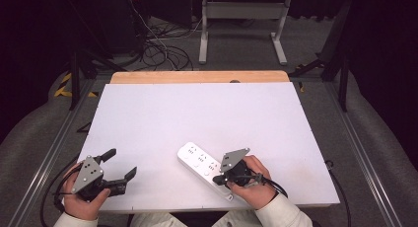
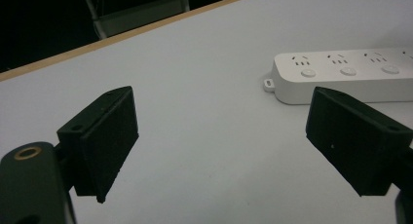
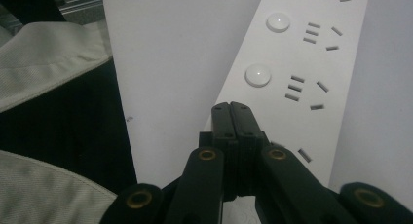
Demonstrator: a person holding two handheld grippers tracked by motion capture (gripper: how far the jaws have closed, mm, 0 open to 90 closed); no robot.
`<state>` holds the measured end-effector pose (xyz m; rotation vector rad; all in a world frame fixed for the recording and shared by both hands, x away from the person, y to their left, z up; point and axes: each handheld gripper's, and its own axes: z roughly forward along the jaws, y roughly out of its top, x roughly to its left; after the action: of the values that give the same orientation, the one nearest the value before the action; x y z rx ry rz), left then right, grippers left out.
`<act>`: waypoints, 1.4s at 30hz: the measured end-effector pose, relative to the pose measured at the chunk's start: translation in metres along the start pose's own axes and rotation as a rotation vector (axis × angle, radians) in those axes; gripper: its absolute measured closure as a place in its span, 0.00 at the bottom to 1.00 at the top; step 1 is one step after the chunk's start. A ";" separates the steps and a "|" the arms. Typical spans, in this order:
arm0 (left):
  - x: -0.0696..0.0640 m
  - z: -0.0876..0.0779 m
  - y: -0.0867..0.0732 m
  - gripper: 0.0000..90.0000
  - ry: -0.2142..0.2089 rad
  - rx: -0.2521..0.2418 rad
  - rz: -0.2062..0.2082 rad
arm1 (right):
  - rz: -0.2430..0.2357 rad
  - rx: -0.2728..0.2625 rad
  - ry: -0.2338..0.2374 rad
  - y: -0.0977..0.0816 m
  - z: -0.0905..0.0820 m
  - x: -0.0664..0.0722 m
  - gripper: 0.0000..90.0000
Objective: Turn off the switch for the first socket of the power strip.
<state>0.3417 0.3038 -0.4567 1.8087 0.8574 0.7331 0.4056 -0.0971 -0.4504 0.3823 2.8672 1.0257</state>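
A white power strip (image 1: 203, 168) with several sockets and round buttons lies slantwise on the white table top (image 1: 197, 118), near its front edge. My right gripper (image 1: 220, 179) hovers over the strip's near end with its jaws pressed together and nothing between them. In the right gripper view the shut tips (image 3: 231, 108) point down at the strip (image 3: 311, 63), just short of a round button (image 3: 257, 75); whether they touch it I cannot tell. My left gripper (image 1: 120, 164) rests at the front left, open and empty. Its view (image 2: 219, 136) looks across bare table toward the strip (image 2: 341, 75).
A wooden edge (image 1: 197, 77) runs along the table's far side. Beyond it, cables (image 1: 157, 49) lie on the floor near a grey metal frame (image 1: 241, 19). A light sleeve (image 3: 48, 48) and the table's front edge show in the right gripper view.
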 end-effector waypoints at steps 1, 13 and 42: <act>0.000 0.000 0.000 0.14 0.000 0.000 0.000 | 0.001 0.000 0.001 0.000 0.000 0.000 1.00; 0.000 0.000 0.000 0.14 -0.001 -0.002 -0.001 | -0.001 -0.002 0.010 0.000 0.002 0.002 1.00; -0.001 0.000 0.000 0.14 -0.004 -0.002 -0.001 | 0.034 -0.023 0.040 -0.004 0.003 -0.003 1.00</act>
<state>0.3414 0.3030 -0.4567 1.8079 0.8543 0.7289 0.4081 -0.0994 -0.4550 0.4147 2.8906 1.0836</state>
